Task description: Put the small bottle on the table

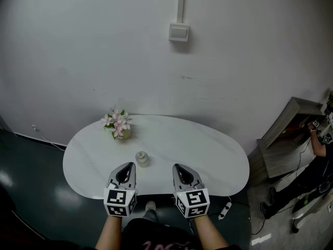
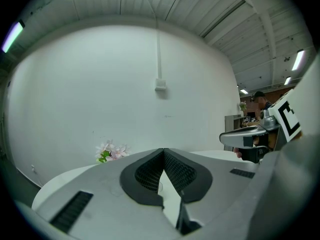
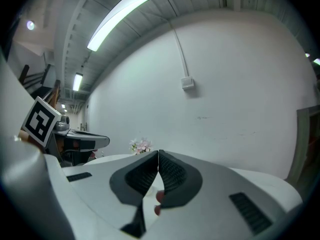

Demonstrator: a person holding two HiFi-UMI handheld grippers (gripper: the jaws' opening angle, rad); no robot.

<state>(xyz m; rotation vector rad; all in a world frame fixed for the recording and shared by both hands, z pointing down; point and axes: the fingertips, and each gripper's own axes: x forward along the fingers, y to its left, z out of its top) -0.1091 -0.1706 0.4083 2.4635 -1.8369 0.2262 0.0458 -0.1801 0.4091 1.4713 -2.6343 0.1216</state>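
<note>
Left gripper (image 1: pixel 126 166) and right gripper (image 1: pixel 180 166) pressed together, empty; small bottle (image 1: pixel 142 158) on table (image 1: pixel 208 155), unclear in gripper views

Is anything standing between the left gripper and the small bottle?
Nothing visible does. The bottle stands on the table just beyond the tip of the left gripper; the flowers sit farther back, out of the way.
</note>
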